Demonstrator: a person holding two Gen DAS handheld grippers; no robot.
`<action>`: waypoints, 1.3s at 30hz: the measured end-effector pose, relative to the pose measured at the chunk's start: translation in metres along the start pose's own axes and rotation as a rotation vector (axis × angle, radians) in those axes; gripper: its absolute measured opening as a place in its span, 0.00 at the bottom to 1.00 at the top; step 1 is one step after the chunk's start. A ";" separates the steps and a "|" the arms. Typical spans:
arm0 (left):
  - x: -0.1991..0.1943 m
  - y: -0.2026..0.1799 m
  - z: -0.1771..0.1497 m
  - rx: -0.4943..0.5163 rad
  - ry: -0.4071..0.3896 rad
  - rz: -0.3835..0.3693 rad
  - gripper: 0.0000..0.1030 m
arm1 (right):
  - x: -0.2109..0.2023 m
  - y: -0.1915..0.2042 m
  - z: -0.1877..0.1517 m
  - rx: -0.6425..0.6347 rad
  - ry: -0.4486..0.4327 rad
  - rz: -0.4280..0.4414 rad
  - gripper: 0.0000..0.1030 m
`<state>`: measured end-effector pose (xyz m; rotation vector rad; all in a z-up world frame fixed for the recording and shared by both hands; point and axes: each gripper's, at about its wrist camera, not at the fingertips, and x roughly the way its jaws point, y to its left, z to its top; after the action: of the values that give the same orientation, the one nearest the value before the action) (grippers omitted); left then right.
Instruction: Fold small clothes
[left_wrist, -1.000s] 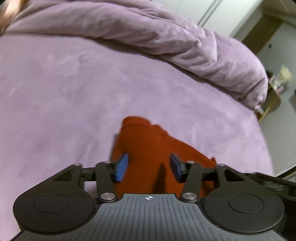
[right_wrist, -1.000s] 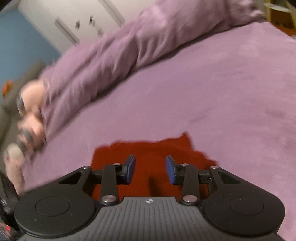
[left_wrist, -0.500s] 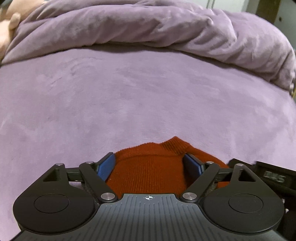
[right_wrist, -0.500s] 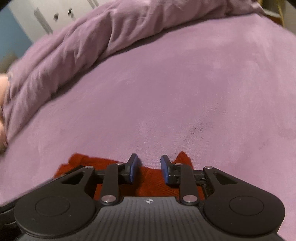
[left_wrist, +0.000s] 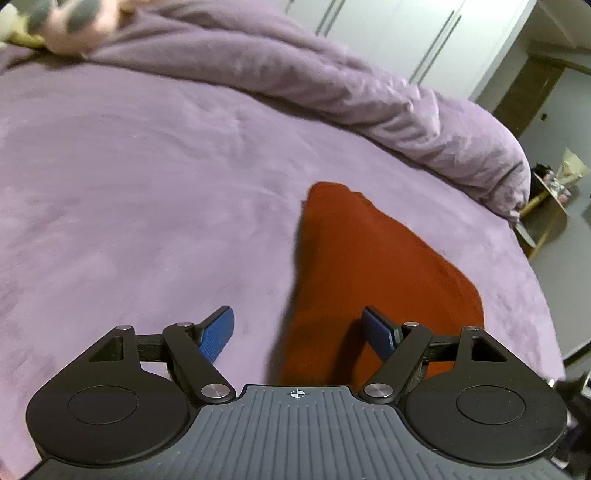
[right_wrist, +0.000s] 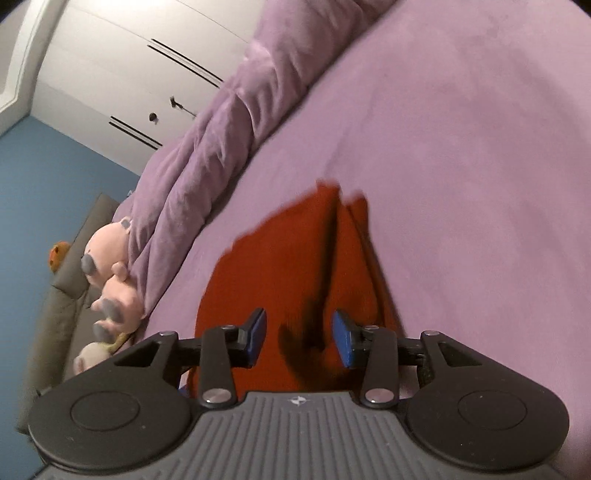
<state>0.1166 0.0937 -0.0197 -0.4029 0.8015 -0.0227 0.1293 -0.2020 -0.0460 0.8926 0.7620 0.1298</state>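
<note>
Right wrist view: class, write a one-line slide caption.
Open right gripper above a rust-red knitted garment on a purple bedspread.

The bed (left_wrist: 140, 177) wears a lilac cover of soft, matt, short-napped cloth like velvet or fleece. The bunched duvet (left_wrist: 332, 85) is the same plush lilac cloth, creased. The rust-red garment (left_wrist: 369, 266) is a matt knitted cloth, its finer texture lost to blur. Each hand-held gripper, left (left_wrist: 297, 338) and right (right_wrist: 297, 341), has a matt black plastic body with a ribbed grey top, shiny metal pivot pins, and blue pads (left_wrist: 216, 338) with a fine grippy grain. The stuffed toy (right_wrist: 109, 258) is fuzzy pink plush. The wardrobe doors (right_wrist: 122, 55) are smooth white with a slight sheen
</note>
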 end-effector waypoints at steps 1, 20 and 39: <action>-0.004 -0.001 -0.006 0.010 -0.005 0.008 0.79 | 0.000 0.002 -0.002 -0.016 -0.004 0.017 0.39; 0.018 -0.024 -0.032 0.145 0.097 0.117 0.79 | 0.006 -0.010 -0.031 0.101 0.031 -0.095 0.46; 0.025 -0.023 -0.030 0.145 0.125 0.185 0.80 | 0.025 -0.030 -0.025 0.210 -0.023 -0.070 0.07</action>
<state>0.1162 0.0579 -0.0475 -0.1898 0.9519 0.0669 0.1253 -0.1952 -0.0915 1.0634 0.7936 -0.0229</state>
